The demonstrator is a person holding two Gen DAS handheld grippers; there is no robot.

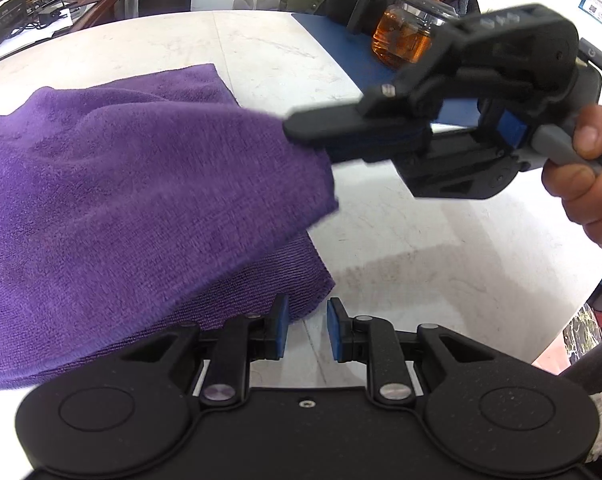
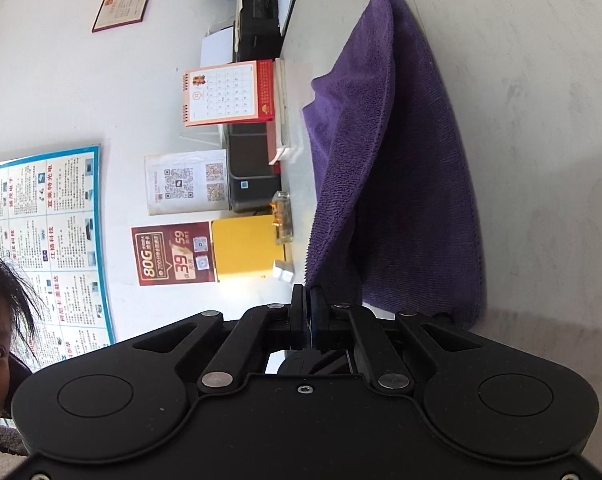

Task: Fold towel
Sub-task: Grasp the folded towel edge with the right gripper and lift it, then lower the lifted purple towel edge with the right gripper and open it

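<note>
Nearest the table's front edge, the left gripper (image 1: 308,330) hung with its blue-padded fingers (image 1: 280,330) a little apart and nothing between them, just beside the near right corner of the purple terry-cloth towel (image 1: 113,184). That towel lay on the white marble-look tabletop (image 1: 401,240), toward its left side, its lower layer flat on the stone. Over it, the right gripper (image 1: 301,130), held by a bare hand (image 1: 589,176) at the right edge, had its fingers clamped tight on one towel corner, lifting that corner clear of the surface so the upper layer draped back across the rest. From the right wrist camera the same pinch showed, the right gripper (image 2: 309,312) biting the cloth's hem, the towel (image 2: 401,168) stretching away. Farther back, near the far edge, a glass jar of amber liquid (image 1: 401,38) stood on a blue mat (image 1: 341,52).
</note>
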